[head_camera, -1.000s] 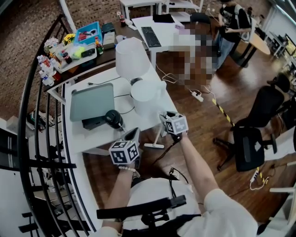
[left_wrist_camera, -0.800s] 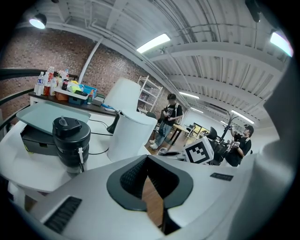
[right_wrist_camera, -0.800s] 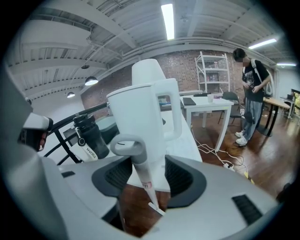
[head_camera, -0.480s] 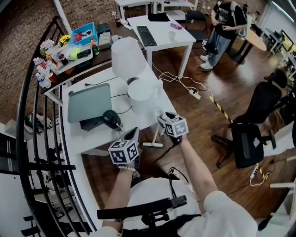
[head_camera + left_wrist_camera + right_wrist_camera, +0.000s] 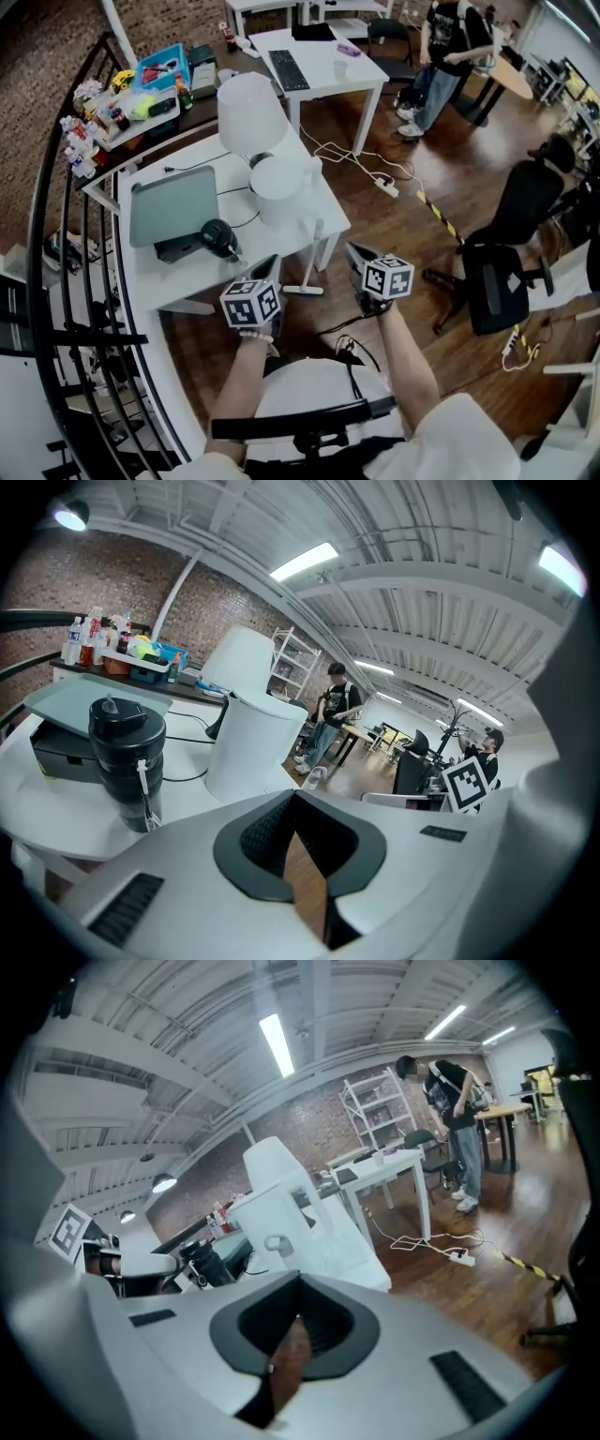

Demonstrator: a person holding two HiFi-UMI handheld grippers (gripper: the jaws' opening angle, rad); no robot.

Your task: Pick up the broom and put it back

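The broom (image 5: 310, 255) is a thin white stick with a flat white head (image 5: 303, 290) on the wooden floor. It leans against the front right corner of the white table (image 5: 187, 277). Its looped handle end shows in the left gripper view (image 5: 314, 775) and the right gripper view (image 5: 275, 1242). My right gripper (image 5: 357, 254) hangs to the right of the broom, apart from it, shut with nothing between its jaws. My left gripper (image 5: 267, 267) stays by the table's front edge, left of the broom, also shut and empty.
On the table stand two white lamp shades (image 5: 251, 112), a grey laptop (image 5: 173, 204) and a black bottle (image 5: 218, 236). A black railing (image 5: 56, 281) runs along the left. Cables (image 5: 375, 178) trail on the floor, a black office chair (image 5: 497, 281) stands right, and a person (image 5: 450, 47) stands far back.
My right gripper has left the broom handle, swung right and a little up, and its jaws have gone from open to shut on nothing. The broom stays leaning on the table. The left gripper has kept still.
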